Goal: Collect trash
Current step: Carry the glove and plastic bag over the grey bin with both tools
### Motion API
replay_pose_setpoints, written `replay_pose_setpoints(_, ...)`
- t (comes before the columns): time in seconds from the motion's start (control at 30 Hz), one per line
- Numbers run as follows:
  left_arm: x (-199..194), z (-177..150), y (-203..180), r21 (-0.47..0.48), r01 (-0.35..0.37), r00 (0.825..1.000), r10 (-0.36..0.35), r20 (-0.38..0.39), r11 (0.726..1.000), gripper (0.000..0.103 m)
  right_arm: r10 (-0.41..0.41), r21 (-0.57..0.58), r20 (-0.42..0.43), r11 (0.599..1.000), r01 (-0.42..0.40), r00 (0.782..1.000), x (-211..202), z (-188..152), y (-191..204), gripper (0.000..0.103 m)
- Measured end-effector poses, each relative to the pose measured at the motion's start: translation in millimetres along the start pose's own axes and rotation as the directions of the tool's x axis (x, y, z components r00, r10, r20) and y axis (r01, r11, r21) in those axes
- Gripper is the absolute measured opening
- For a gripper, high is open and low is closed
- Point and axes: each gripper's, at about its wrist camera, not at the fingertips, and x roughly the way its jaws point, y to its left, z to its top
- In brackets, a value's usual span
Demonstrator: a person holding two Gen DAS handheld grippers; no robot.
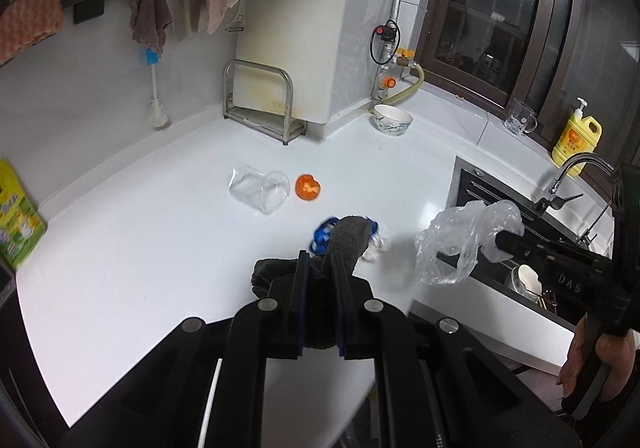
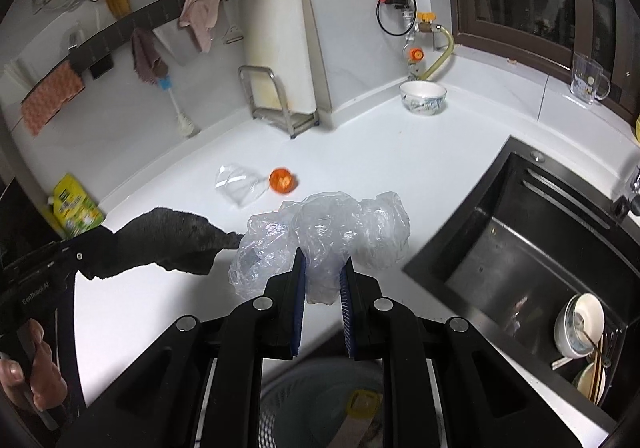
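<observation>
My left gripper point(image 1: 320, 260) is shut on a dark grey cloth point(image 1: 346, 238) and holds it above the white counter point(image 1: 140, 248); the cloth also shows in the right wrist view point(image 2: 176, 240). My right gripper point(image 2: 323, 268) is shut on a crumpled clear plastic bag point(image 2: 320, 232), held above the counter's front edge; the bag also shows in the left wrist view point(image 1: 460, 240). On the counter lie a blue and white wrapper point(image 1: 324, 234), an orange fruit half point(image 1: 308, 187) point(image 2: 282, 179) and a clear plastic cup on its side point(image 1: 260, 187) point(image 2: 238, 183).
A waste bin point(image 2: 320, 408) stands below the counter edge under my right gripper. A black sink point(image 2: 520, 248) with dishes is at the right. A bowl point(image 1: 393, 119), a rack with a cutting board point(image 1: 260, 103), a glass mug point(image 1: 520, 116) and a yellow soap bottle point(image 1: 576, 135) stand at the back.
</observation>
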Motion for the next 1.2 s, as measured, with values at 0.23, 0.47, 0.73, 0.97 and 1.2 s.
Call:
replay_pose_setpoints(0.23,-26,-34,-43,-0.022,-0.027,1.000,0.027,-0.001,0.999,0.011,0.049,-0.036,-0.030,0.998,-0.050,0.998,-30,-39,-17,0.016)
replay_pose_setpoints(0.47,-45,-74,-88,-0.047,-0.044,0.999,0.043,-0.018,0.998,0.011,0.084,-0.071,-0.075,0.993,-0.090,0.994,-48,-76,-36,0.016)
replay_pose_setpoints(0.73,-48,-113,-126,-0.064,-0.067,0.995,0.062,-0.075,0.996,0.011,0.119,-0.085,-0.120,0.988,-0.130,0.986,-54,-111,-54,0.016)
replay_pose_setpoints(0.97,-25,-138,-135,-0.056,-0.070,0.986,0.060,-0.155,0.996,0.011,0.115,-0.056,-0.188,0.990,-0.127,0.975,-37,-141,-68,0.016)
replay_pose_setpoints(1.2,18,-165,-134,-0.068,-0.077,0.969,0.059,-0.239,0.995,0.011,0.099,-0.062,-0.262,0.991,-0.119,0.960,-9,-170,-68,0.016)
